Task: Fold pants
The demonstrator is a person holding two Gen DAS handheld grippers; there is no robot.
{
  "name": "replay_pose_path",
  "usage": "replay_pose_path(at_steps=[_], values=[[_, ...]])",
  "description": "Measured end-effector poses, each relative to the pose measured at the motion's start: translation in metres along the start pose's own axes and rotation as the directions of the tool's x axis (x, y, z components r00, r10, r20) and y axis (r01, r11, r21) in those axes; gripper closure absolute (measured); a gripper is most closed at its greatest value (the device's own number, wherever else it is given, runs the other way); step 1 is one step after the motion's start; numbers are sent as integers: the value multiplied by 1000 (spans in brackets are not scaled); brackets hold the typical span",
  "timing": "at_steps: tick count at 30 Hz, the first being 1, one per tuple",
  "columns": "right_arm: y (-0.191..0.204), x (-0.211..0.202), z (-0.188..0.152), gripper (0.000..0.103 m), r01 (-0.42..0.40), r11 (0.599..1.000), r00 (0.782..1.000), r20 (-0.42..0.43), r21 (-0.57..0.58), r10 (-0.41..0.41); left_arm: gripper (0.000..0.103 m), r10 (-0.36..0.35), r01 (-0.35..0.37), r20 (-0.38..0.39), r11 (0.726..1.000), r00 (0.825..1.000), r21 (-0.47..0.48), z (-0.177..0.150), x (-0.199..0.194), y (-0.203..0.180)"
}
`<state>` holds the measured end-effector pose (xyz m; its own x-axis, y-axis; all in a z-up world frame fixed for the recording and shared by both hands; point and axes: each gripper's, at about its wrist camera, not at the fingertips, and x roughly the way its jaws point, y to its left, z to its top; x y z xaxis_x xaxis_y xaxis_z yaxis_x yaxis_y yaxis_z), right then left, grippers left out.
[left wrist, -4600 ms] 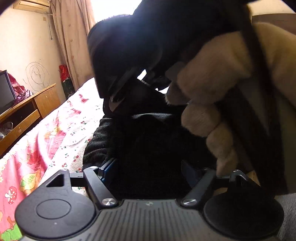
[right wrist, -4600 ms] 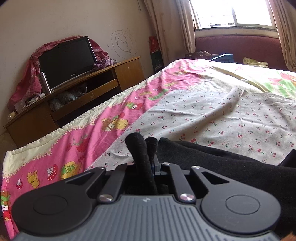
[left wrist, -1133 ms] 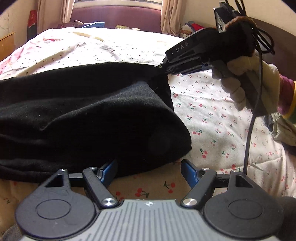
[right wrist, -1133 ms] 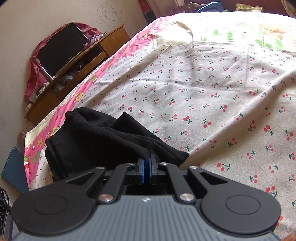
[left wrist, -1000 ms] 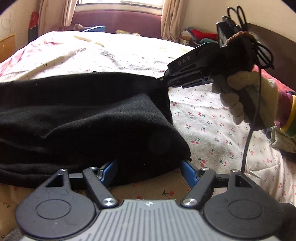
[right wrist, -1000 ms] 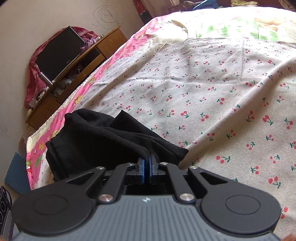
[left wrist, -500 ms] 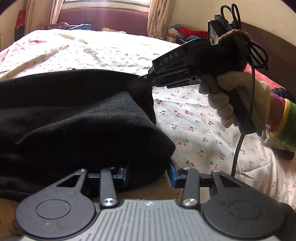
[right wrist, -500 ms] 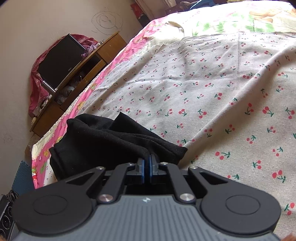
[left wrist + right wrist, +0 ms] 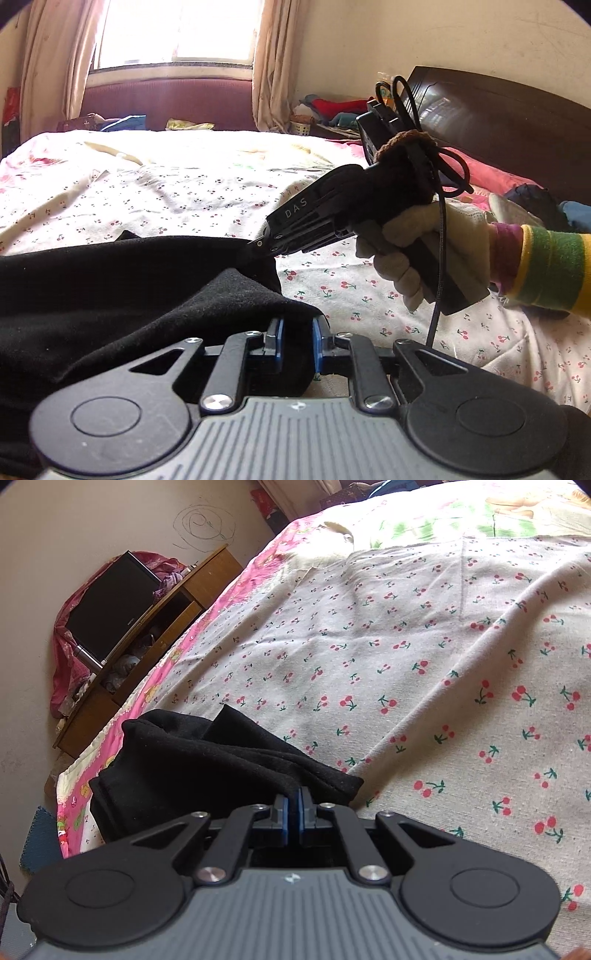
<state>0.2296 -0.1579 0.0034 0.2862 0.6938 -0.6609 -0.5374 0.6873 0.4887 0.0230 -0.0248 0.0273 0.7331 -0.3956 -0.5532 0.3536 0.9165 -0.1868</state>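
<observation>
The black pants [image 9: 122,295] lie bunched on the cherry-print bed sheet [image 9: 192,199]. My left gripper [image 9: 295,341] has closed on the near folded edge of the pants, with black cloth between its blue pads. My right gripper [image 9: 260,245] shows in the left wrist view, held by a gloved hand, pinching the far corner of the pants. In the right wrist view the right gripper [image 9: 294,812] is shut on the pants [image 9: 207,760], which spread to the left over the sheet [image 9: 424,646].
A dark headboard [image 9: 509,122] stands at the right, with pink bedding and clothes beside it. A window with curtains [image 9: 173,33] is at the back. A wooden TV stand with a black screen [image 9: 110,602] stands left of the bed's pink edge.
My left gripper's jaws have closed from wide open onto the near edge of the pants. The right gripper stays shut on the far corner and has shifted slightly left.
</observation>
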Motion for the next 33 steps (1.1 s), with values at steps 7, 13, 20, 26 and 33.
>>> replay_pose_path(at_steps=[7,13,20,26,33], values=[[1,0,-1,98,2,1000,1000,1,1,-2,72,70,-86,-140,990,988,-113,-18,-4,17],[0,-3,-3,98,-3,1000,1000,12,18,3,70,33,-78,-156,952,987,-295,-22,15,29],[-5,-5,-5,98,-24,999,999,23,36,24,56,49,-103,-160,932,986,-348,-28,12,34],[-6,-4,-6,98,-33,999,999,26,42,32,52,41,-113,-165,885,985,-452,-36,7,34],[-8,-3,-7,98,-42,997,999,33,59,40,52,-3,-76,-159,872,987,-484,-36,-1,29]])
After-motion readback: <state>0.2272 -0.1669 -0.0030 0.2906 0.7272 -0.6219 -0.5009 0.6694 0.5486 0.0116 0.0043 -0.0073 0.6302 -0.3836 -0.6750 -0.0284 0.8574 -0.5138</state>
